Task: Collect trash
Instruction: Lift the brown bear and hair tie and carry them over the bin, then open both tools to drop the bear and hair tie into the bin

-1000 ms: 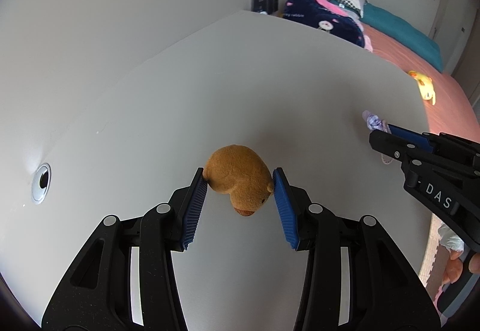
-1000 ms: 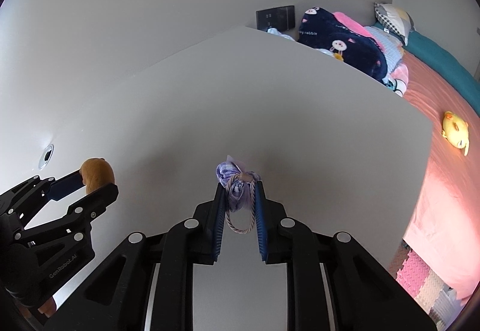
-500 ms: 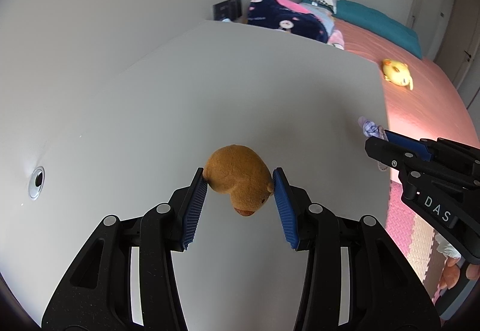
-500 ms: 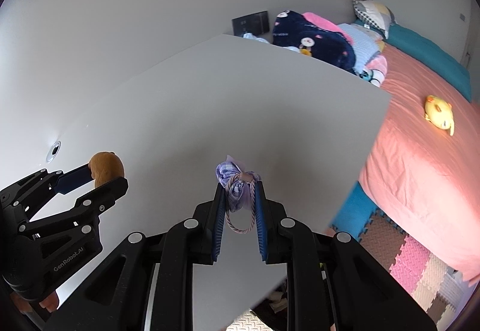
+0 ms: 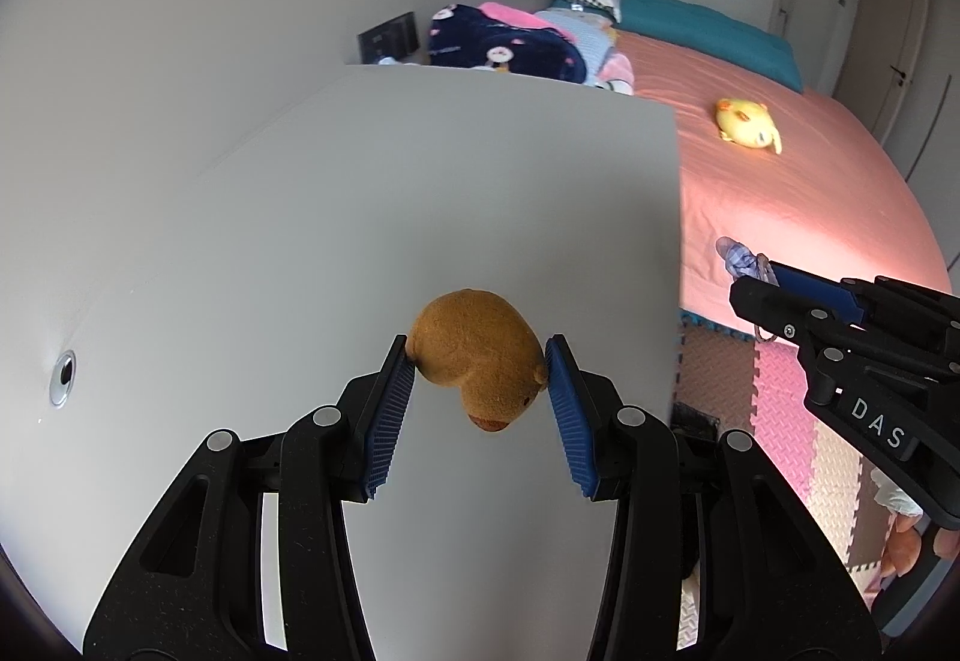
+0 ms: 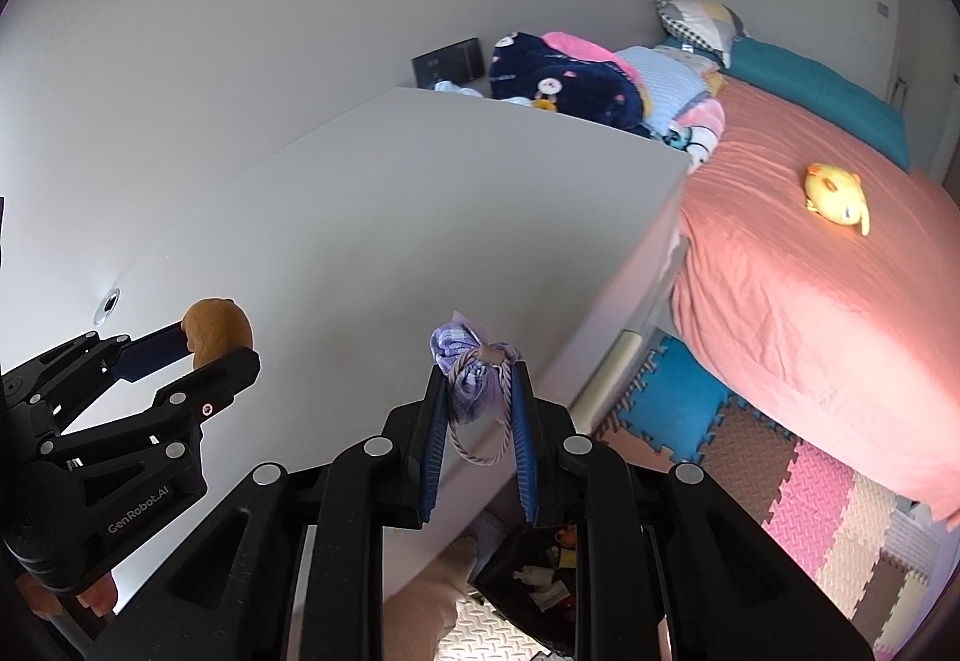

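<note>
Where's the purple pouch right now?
The purple pouch is clamped in the right gripper, held over the white table's edge nearest the bed; the left wrist view shows it at right.

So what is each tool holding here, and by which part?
Left tool: brown plush toy, gripped across its body. Right tool: purple pouch, pinched at its sides.

Both grippers (loads clamped) swung toward the desk edge [image 6: 630, 265], floor mats [image 6: 750, 457] appearing
</note>
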### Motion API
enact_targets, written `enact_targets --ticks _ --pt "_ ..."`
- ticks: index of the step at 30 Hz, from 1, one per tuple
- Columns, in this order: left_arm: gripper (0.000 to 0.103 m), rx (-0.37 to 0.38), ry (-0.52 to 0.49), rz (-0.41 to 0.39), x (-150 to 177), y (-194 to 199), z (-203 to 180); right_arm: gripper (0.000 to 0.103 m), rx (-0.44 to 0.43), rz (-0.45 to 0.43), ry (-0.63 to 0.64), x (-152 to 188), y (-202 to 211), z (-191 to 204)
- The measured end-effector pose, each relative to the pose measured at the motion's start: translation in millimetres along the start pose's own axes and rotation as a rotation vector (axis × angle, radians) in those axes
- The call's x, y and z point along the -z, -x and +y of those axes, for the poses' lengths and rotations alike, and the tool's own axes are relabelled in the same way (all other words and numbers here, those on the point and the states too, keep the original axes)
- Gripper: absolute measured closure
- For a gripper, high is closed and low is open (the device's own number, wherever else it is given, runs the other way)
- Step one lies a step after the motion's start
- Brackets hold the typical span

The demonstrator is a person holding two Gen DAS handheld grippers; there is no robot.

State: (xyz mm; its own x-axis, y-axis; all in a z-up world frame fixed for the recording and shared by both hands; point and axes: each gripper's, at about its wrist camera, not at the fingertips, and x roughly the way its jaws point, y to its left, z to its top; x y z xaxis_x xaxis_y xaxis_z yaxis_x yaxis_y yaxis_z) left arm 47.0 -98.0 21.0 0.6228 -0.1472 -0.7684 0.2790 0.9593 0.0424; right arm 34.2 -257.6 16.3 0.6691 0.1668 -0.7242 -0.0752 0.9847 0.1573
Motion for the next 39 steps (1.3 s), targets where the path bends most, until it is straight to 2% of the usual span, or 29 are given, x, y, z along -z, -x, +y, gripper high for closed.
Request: enact_targets --ticks 22,35,36,37,38,39 --pt "0.058 0.112 -0.184 -0.013 10.9 9.0 -104.1 0.082 0.115 -0.042 -0.146 47.9 48.8 -86.0" --pt "0.058 0.233 -0.312 0.014 20.1 8.5 -165.3 0.082 0.185 -0.045 -0.237 64.7 67.0 -138.9" --pt "0.057 0.244 -0.324 0.025 21.0 6.9 -168.2 0.079 0.187 -0.042 -0.24 64.2 66.3 -140.6" --pt "0.056 0.251 -0.339 0.038 22.8 6.0 -170.5 0.064 0.187 -0.033 -0.242 63.1 64.4 -142.8" --pt "0.043 0.253 -0.363 0.058 24.7 4.0 -173.5 0.055 0.188 -0.022 -0.241 62.4 62.9 -144.2" --pt "0.016 0.235 -0.392 0.071 27.8 2.5 -177.5 0.036 0.195 -0.01 -0.238 60.2 60.3 -145.8"
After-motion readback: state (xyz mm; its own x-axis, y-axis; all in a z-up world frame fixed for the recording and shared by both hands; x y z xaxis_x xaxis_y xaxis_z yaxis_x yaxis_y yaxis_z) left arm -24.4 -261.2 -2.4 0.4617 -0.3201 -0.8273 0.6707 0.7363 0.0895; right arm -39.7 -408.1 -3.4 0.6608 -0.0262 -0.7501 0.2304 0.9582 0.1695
